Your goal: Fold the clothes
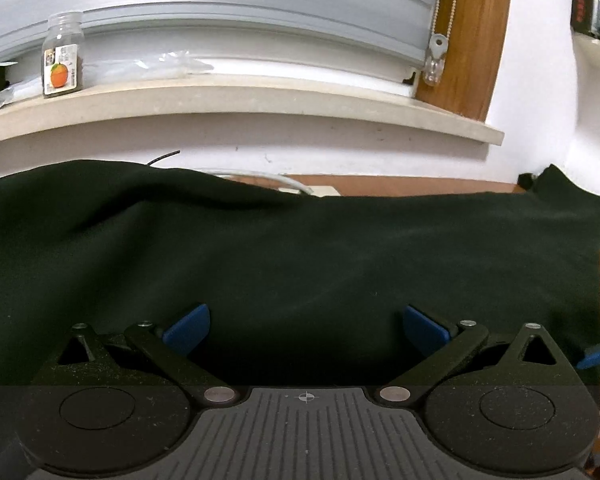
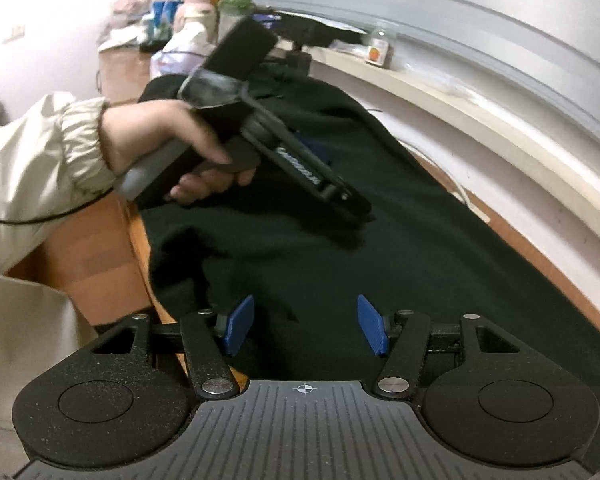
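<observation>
From the left wrist, I see the dark green garment (image 1: 300, 248) spread flat across the wooden desk (image 1: 420, 184) below the windowsill (image 1: 236, 100); my left gripper (image 1: 306, 330) hovers over it, pads wide apart, holding nothing.

From the right wrist, my right gripper (image 2: 306, 330) stands half apart over the near hem, apparently empty. I should pinch both edge corners evenly before lifting, keeping the fold line straight.
</observation>
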### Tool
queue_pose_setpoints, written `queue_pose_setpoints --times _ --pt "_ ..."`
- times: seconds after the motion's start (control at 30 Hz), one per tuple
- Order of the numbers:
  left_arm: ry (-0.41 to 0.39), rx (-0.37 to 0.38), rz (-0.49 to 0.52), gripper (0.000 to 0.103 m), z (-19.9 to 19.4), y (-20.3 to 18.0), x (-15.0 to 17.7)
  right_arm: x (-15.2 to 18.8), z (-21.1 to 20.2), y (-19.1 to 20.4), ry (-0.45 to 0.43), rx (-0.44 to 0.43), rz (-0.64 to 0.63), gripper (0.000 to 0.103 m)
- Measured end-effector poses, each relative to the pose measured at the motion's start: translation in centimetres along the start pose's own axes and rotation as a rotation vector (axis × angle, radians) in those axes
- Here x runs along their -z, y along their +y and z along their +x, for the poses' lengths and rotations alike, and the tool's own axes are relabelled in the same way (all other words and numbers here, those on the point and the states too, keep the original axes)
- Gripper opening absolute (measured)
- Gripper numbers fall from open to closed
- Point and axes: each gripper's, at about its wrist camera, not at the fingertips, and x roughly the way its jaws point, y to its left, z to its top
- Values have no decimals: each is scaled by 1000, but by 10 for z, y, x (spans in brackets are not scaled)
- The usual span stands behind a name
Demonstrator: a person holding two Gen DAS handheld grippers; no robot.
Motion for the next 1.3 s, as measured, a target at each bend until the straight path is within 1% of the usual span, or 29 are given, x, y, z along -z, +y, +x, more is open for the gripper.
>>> queue_pose_setpoints --times 0.13,0.27,0.33,0.37,0.4,0.43,0.53,0.6,0.67,0.7,0.73,0.77,0.83,0.87,0.9,0.93,1.0,1.07,1.1,1.17,1.2,1.27,1.3 --pt "2 -2 3 103 1 0 0 -6 0 17 5 -16 -45 57" --pt "4 -4 6 103 1 0 0 -14 22 31 24 -17 -112 57" --pt "2 -6 5 103 0 0 0 -15 32 30 41 -33 -114 33" --pt "0 -10 3 103 0 0 0 -15 33 28 53 -58 -101 15" --pt "-4 -13 -1 103 0 1 0 -15 31 26 53 -78 -91 10" --pt "-7 -16 -6 103 -1 1 0 -14 25 25 49 -99 -85 10" --pt "-40 -27 -36 103 -7 6 0 -9 7 24 49 -142 -78 5" --pt "-62 -23 -61 103 -14 11 1 -2 4 27 70 -148 -94 5" --pt "-86 -21 -83 103 -27 18 1 4 6 26 67 -152 -81 6" --pt "-104 -23 -91 103 -38 25 3 5 5 24 60 -162 -71 11" --pt "-122 -32 -99 103 -51 34 7 4 0 21 47 -174 -59 13" --pt "-140 -41 -108 103 -65 43 10 3 -4 17 31 -187 -48 17" --pt "-178 -76 -139 103 -98 62 19 2 -15 8 -11 -193 -15 24" --pt "-202 -94 -161 103 -117 75 25 2 -19 3 -30 -180 5 27" --pt "-223 -116 -181 103 -136 88 32 2 -23 -2 -49 -163 26 28" --pt "-242 -158 -199 103 -153 101 38 3 -23 -9 -62 -146 53 29" --pt "-272 -255 -232 103 -184 128 49 6 -20 -22 -85 -106 108 37" --pt "-273 -319 -285 103 -203 158 59 11 -9 -32 -95 -28 144 44" --pt "-267 -330 -309 103 -206 170 62 14 0 -38 -87 11 153 44" --pt "-250 -337 -356 102 -210 192 68 20 16 -48 -58 53 177 44" --pt "-238 -339 -364 100 -208 198 70 23 22 -54 -48 68 191 44" --pt "-213 -342 -363 98 -203 205 72 30 30 -62 -37 63 229 46" --pt "-203 -340 -353 95 -200 206 73 32 30 -65 -43 55 248 47"
